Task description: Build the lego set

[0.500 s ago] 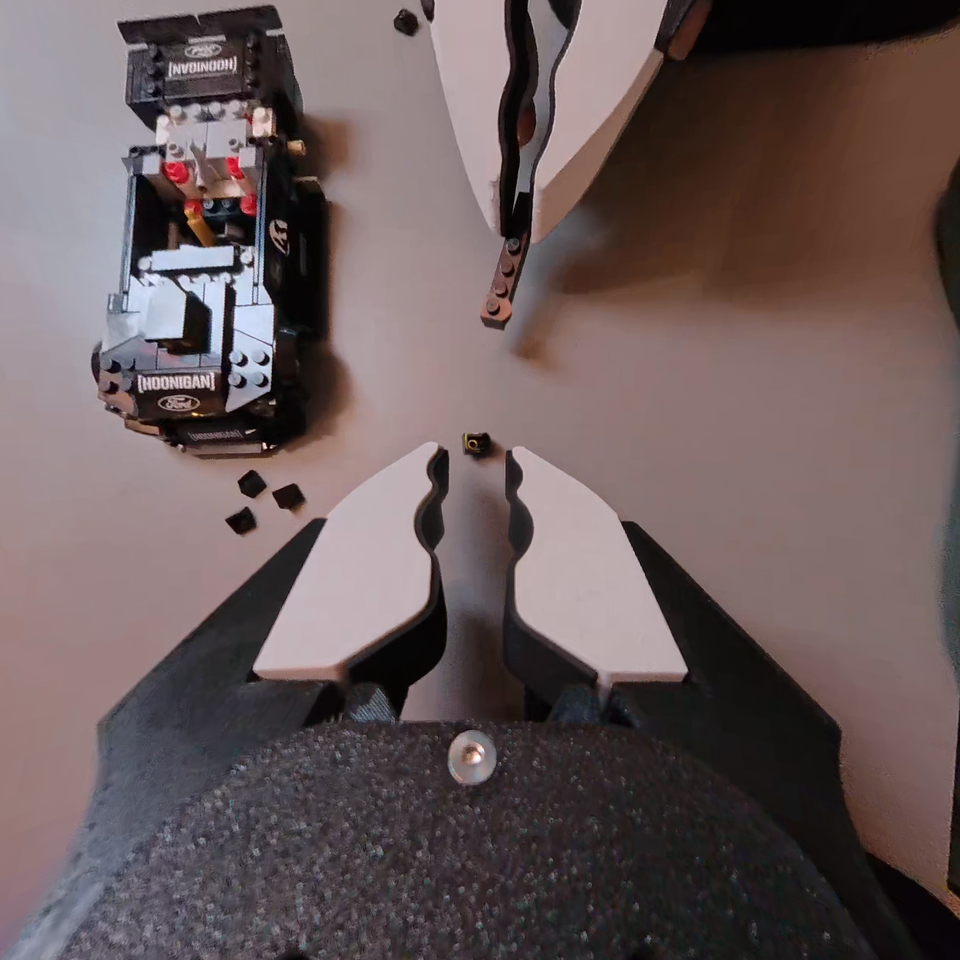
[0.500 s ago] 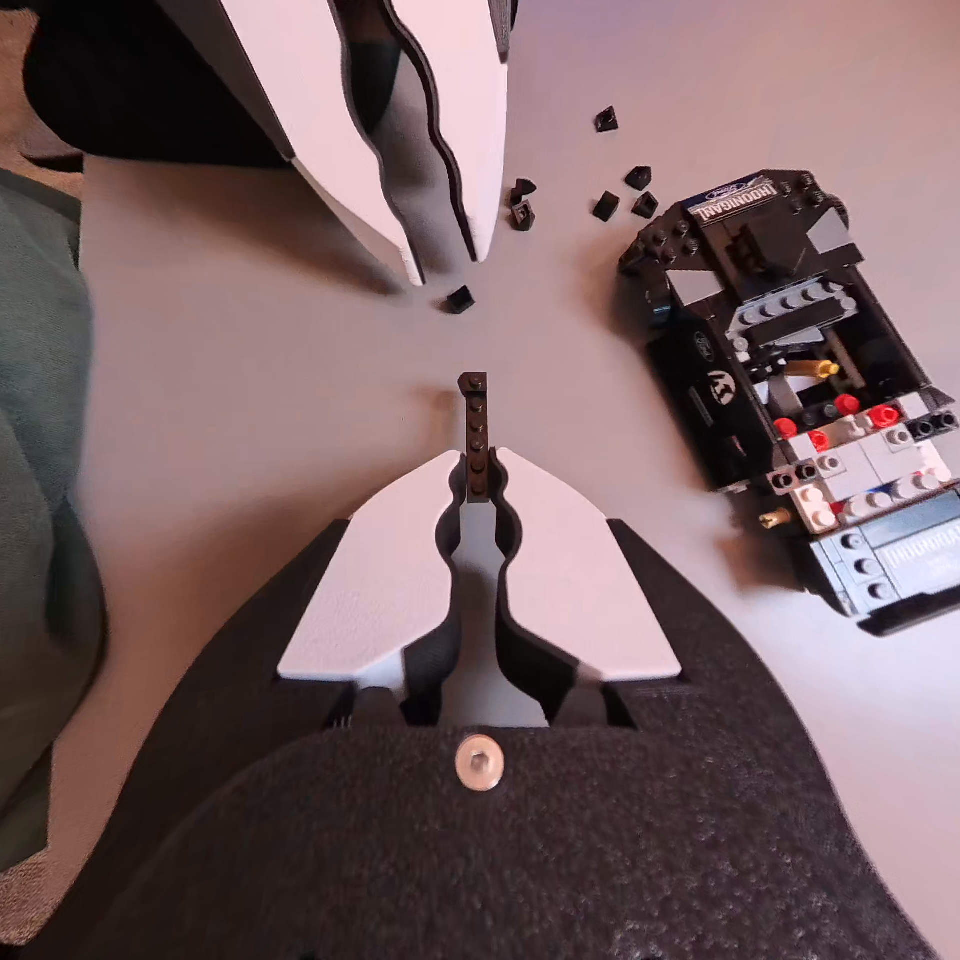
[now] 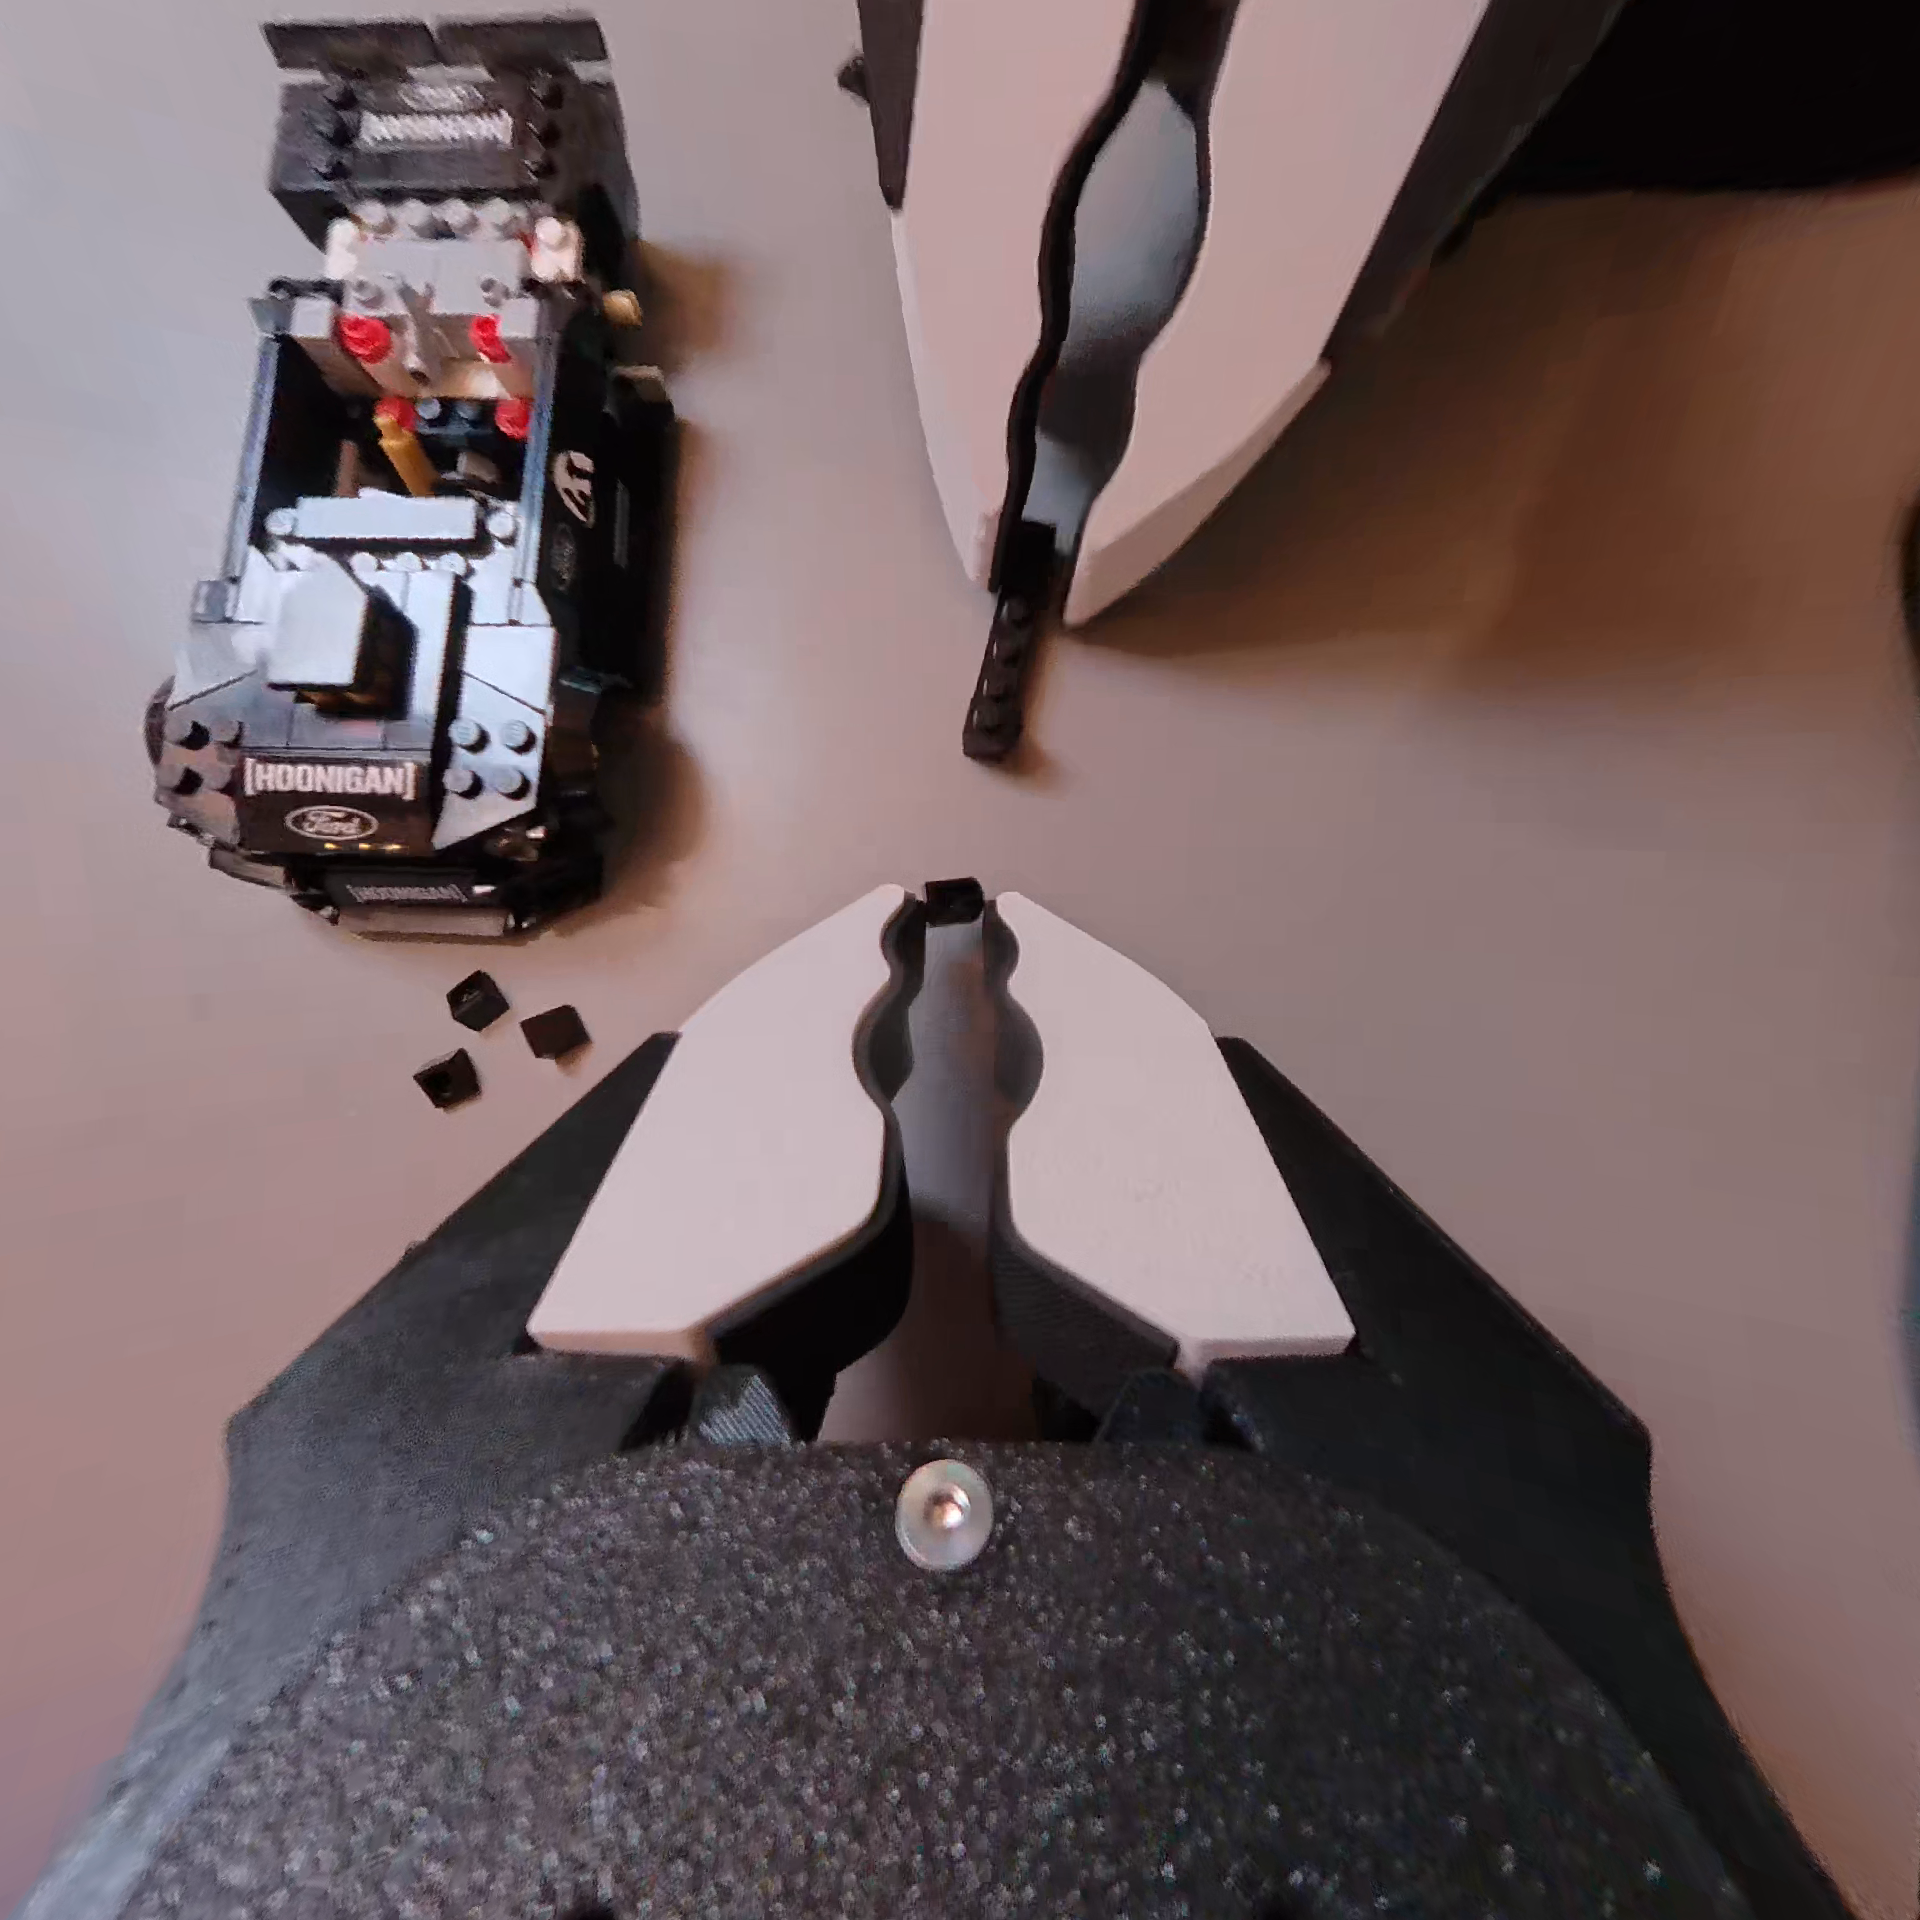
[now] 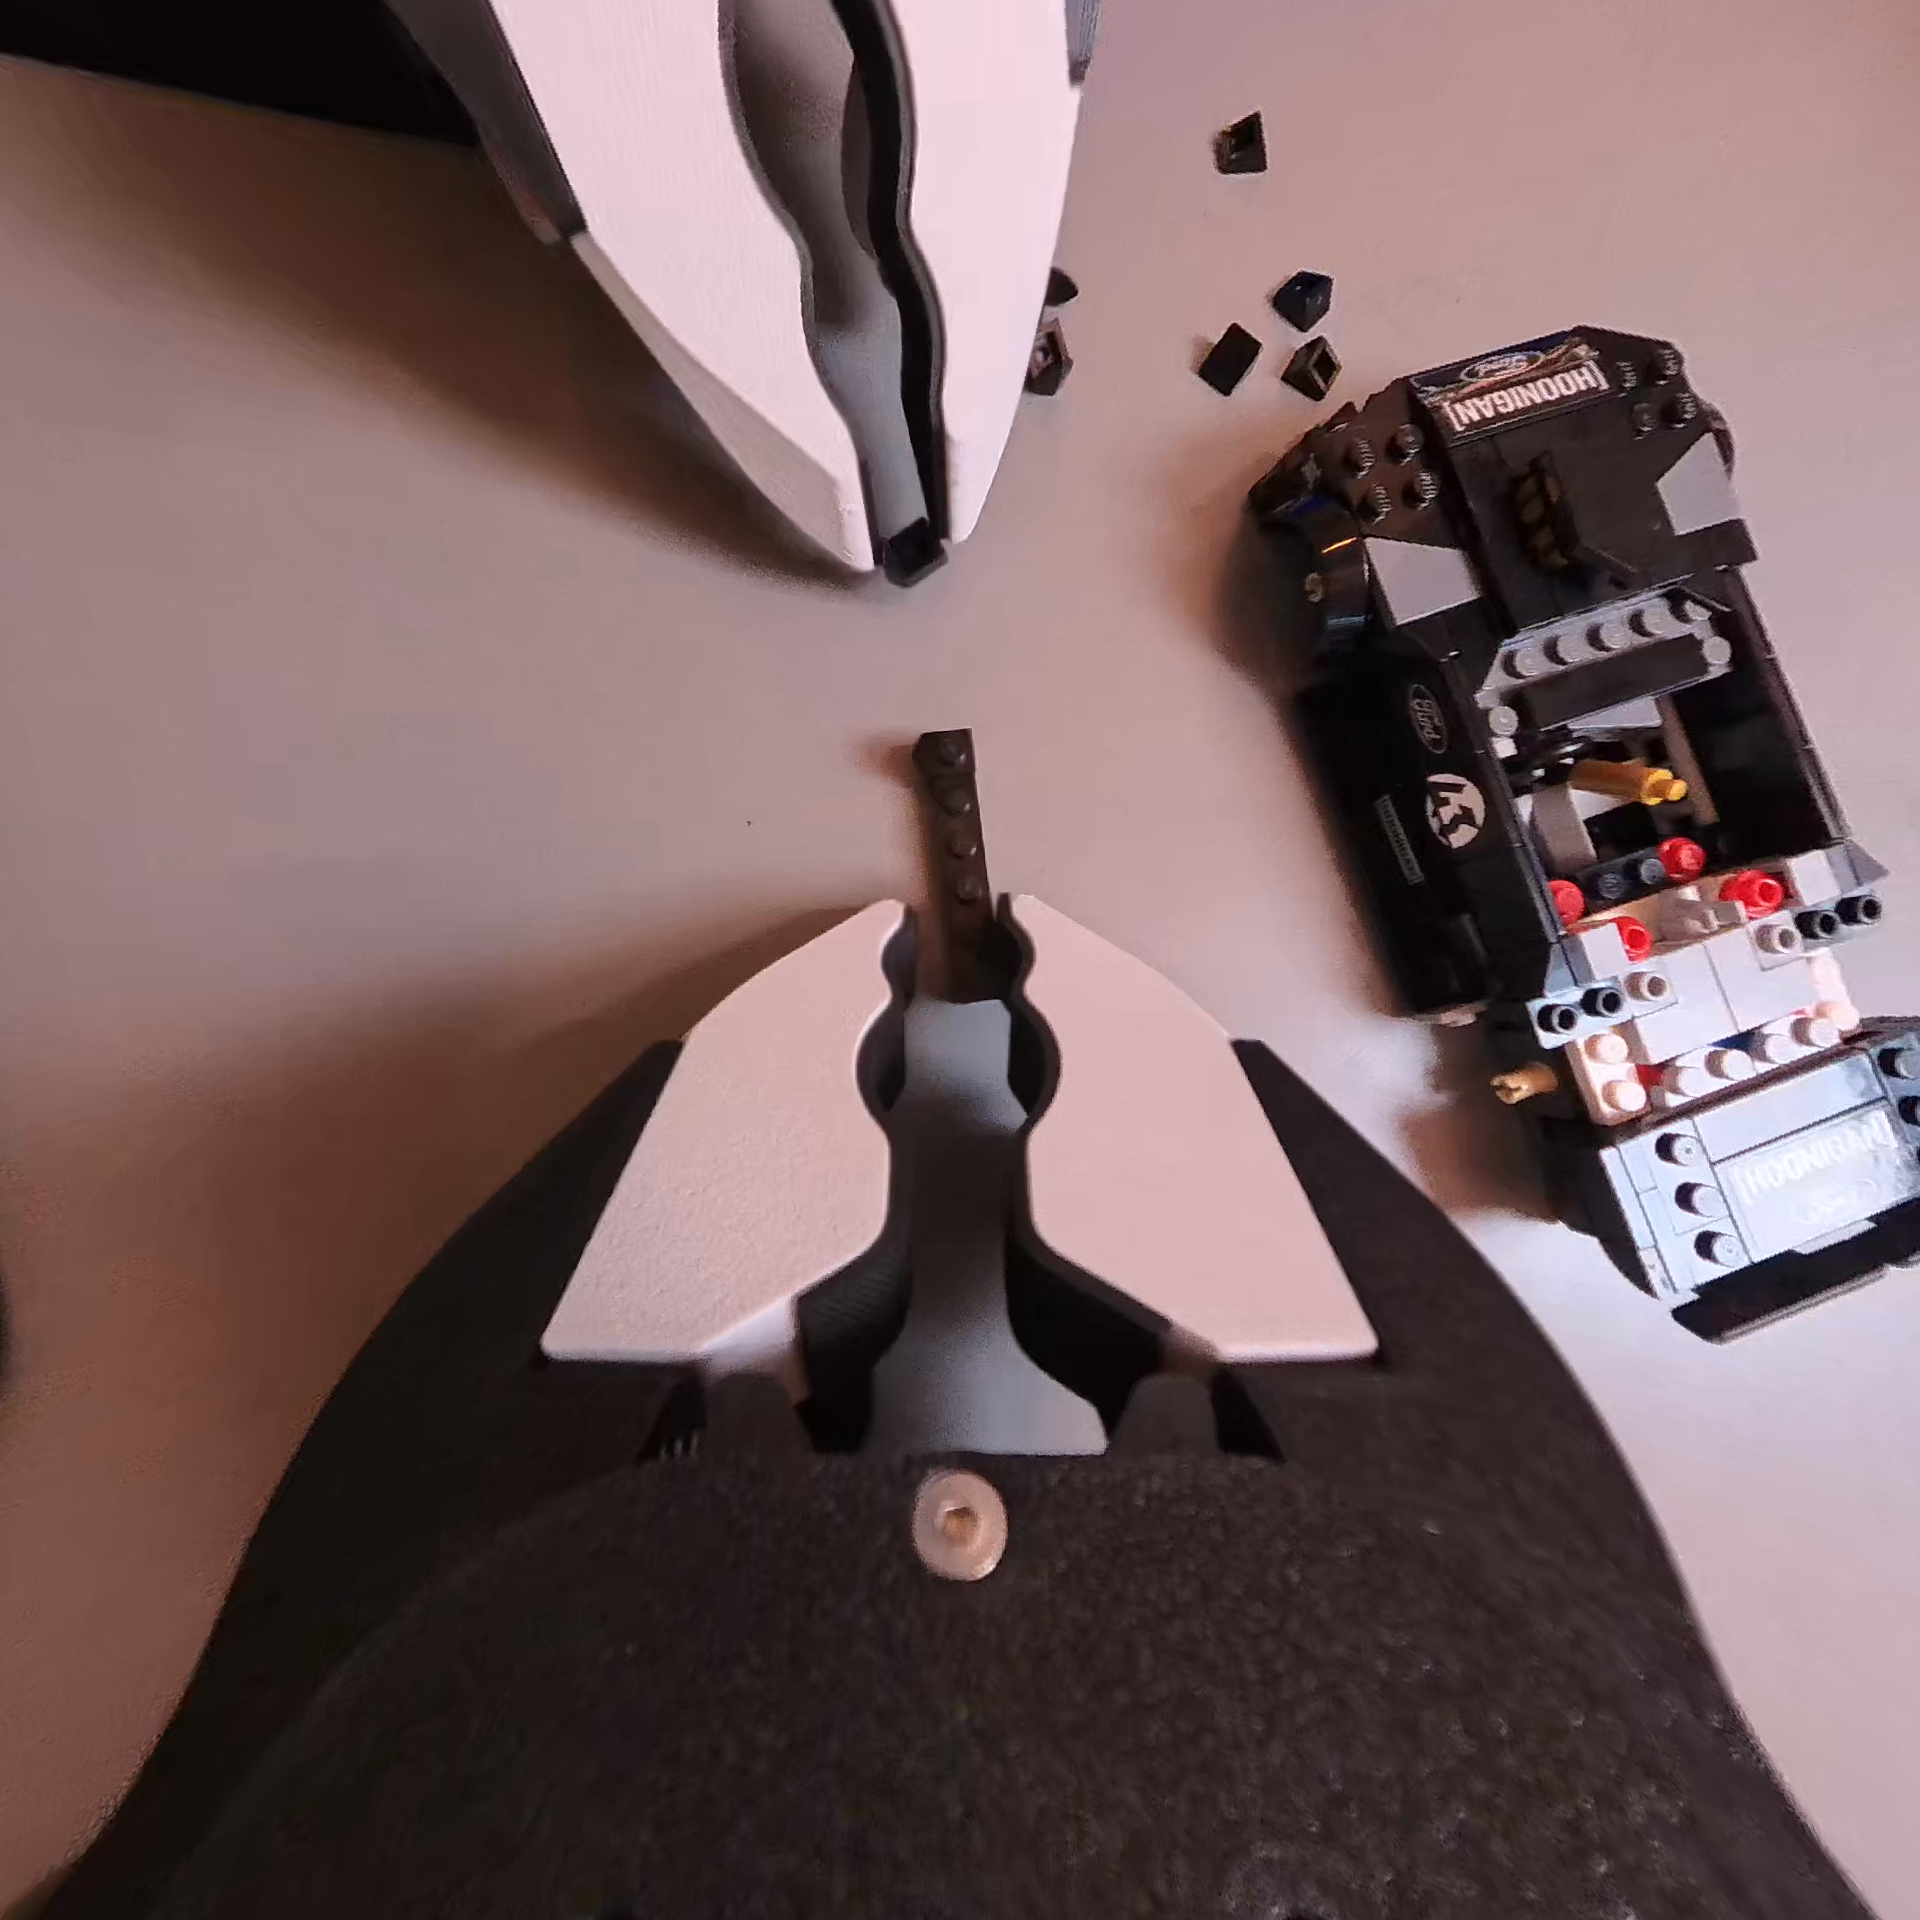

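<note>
I see warm, soft light; shadows fall right of the lego car (image 3: 416, 540) on the worktop (image 3: 1455, 935); fisheye edges blur.

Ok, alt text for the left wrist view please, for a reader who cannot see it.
The left hand-held gripper pinches a small black brick at its fingertips, facing the right hand-held gripper, which holds a long black studded plate. A half-built black and grey lego car sits to the left on the table, three loose black pieces beside it.
</note>
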Available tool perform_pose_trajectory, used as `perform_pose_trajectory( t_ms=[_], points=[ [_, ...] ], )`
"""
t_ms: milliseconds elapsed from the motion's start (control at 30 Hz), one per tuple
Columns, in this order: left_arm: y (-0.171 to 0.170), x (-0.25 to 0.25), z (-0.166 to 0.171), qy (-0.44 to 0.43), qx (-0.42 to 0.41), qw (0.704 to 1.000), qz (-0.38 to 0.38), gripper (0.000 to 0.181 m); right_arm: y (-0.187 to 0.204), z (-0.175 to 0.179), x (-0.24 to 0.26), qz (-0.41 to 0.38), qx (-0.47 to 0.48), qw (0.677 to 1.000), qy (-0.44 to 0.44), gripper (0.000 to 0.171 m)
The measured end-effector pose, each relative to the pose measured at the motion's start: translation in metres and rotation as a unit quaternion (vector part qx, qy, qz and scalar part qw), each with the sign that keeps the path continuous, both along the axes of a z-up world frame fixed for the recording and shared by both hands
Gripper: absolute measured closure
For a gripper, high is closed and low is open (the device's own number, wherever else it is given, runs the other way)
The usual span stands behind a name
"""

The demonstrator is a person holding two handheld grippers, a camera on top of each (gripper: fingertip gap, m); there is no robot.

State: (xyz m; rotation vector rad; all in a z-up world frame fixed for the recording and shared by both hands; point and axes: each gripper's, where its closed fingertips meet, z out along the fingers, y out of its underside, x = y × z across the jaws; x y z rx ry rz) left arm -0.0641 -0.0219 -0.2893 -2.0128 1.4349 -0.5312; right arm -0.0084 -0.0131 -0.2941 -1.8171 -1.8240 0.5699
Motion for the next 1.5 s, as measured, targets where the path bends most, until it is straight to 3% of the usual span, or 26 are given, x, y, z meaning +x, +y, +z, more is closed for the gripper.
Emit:
perform_pose_trajectory(
  t_ms=[133, 233, 300, 467, 600, 900, 1100, 1200, 1367, 1500],
  points=[
    [0.004, 0.012, 0.036, -0.137, -0.025, 0.99, 0.03, 0.17, 0.007, 0.012, -0.001, -0.022, 0.001, 0.999, 0.043, 0.145],
    [0.007, 0.019, 0.068, -0.237, -0.01, 0.97, 0.043, 0.17, 0.007, 0.045, -0.006, -0.066, -0.049, 0.986, 0.143, 0.146],
    [0.005, 0.025, 0.086, -0.29, 0.012, 0.956, 0.043, 0.17, 0.003, 0.073, -0.012, -0.101, -0.118, 0.96, 0.235, 0.147],
    [-0.005, 0.036, 0.122, -0.392, 0.066, 0.917, 0.033, 0.17, -0.014, 0.125, -0.023, -0.146, -0.295, 0.852, 0.406, 0.152],
    [-0.011, 0.038, 0.13, -0.381, 0.149, 0.912, 0.023, 0.17, -0.024, 0.14, -0.025, -0.142, -0.389, 0.792, 0.449, 0.154],
    [-0.019, 0.038, 0.138, -0.348, 0.261, 0.9, 0.015, 0.171, -0.031, 0.144, -0.028, -0.148, -0.452, 0.748, 0.463, 0.163],
    [-0.02, 0.036, 0.135, -0.327, 0.297, 0.897, 0.007, 0.171, -0.032, 0.14, -0.029, -0.147, -0.44, 0.762, 0.453, 0.164],
    [-0.02, 0.035, 0.13, -0.328, 0.279, 0.902, 0.003, 0.169, -0.029, 0.135, -0.027, -0.154, -0.407, 0.783, 0.444, 0.165],
    [-0.018, 0.032, 0.121, -0.336, 0.214, 0.917, 0.001, 0.165, -0.021, 0.118, -0.02, -0.166, -0.275, 0.859, 0.399, 0.165],
    [-0.015, 0.033, 0.107, -0.333, 0.126, 0.934, 0.002, 0.165, -0.015, 0.093, -0.015, -0.166, -0.097, 0.93, 0.314, 0.165]
  ],
)
